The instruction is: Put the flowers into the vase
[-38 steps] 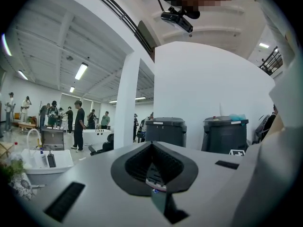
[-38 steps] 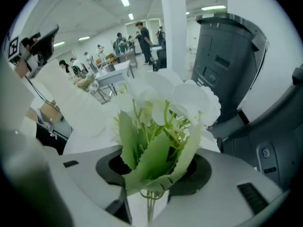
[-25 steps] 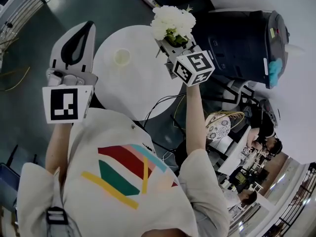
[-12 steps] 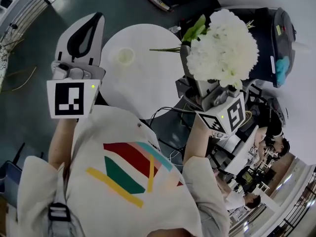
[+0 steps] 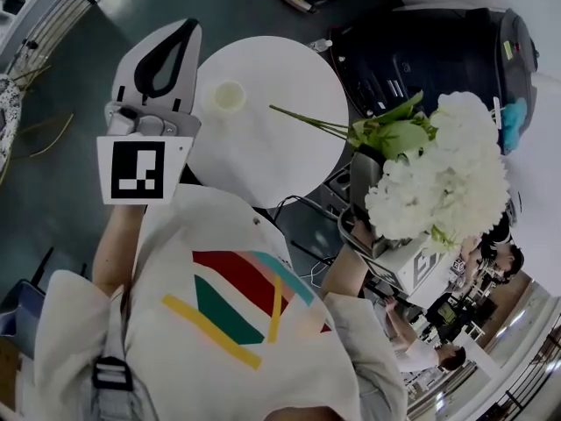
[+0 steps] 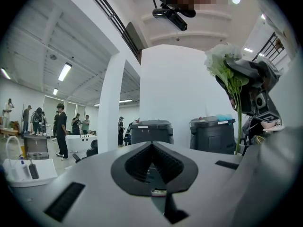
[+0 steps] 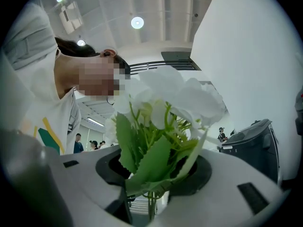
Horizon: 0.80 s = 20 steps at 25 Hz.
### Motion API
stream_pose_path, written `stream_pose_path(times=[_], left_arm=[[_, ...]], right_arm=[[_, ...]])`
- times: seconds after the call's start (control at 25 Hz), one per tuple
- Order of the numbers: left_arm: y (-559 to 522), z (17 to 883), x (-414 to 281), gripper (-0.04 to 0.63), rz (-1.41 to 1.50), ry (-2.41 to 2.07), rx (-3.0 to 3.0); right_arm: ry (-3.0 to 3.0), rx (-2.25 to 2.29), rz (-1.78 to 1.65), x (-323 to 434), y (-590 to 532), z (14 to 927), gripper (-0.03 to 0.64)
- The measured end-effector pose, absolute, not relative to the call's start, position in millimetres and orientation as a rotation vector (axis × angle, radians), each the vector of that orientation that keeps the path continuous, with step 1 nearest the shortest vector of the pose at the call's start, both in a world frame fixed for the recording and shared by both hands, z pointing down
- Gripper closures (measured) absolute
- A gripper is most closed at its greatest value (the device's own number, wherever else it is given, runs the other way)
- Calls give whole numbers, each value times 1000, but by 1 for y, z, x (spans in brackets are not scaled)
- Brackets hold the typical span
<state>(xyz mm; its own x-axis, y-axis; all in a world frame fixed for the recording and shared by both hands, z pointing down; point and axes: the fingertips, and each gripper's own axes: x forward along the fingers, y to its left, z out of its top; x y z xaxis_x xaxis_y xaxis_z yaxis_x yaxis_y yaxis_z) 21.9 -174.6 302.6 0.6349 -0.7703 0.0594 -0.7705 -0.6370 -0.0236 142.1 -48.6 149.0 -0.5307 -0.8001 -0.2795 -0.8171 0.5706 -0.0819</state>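
The right gripper (image 7: 150, 200) is closed on the flowers (image 5: 438, 182), held beside the table (image 5: 289, 68); their long stems point toward the vase (image 5: 227, 96), blooms toward the person. The left gripper (image 6: 152, 144) is closed and empty

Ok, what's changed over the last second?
The right claw, shut on the white flowers, raised them toward the head camera and rightward, off the side of the round table; stems now point back over it. Nothing taken or released. The left claw, shut and empty, and the vase kept their places.
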Motion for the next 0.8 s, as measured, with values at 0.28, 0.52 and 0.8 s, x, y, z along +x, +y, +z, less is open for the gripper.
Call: stream_pose_path(times=[0.28, 0.52, 0.8], left_arm=[[-178, 311, 14, 591, 122, -1369, 2808], [-178, 331, -12, 591, 175, -1435, 2735], [-185, 339, -43, 591, 206, -1530, 2662]], right_arm=[[2568, -1284, 31, 122, -60, 169, 399], [2676, -1231, 7, 87, -75, 208, 399], [2766, -1316, -129, 55, -110, 307, 399]])
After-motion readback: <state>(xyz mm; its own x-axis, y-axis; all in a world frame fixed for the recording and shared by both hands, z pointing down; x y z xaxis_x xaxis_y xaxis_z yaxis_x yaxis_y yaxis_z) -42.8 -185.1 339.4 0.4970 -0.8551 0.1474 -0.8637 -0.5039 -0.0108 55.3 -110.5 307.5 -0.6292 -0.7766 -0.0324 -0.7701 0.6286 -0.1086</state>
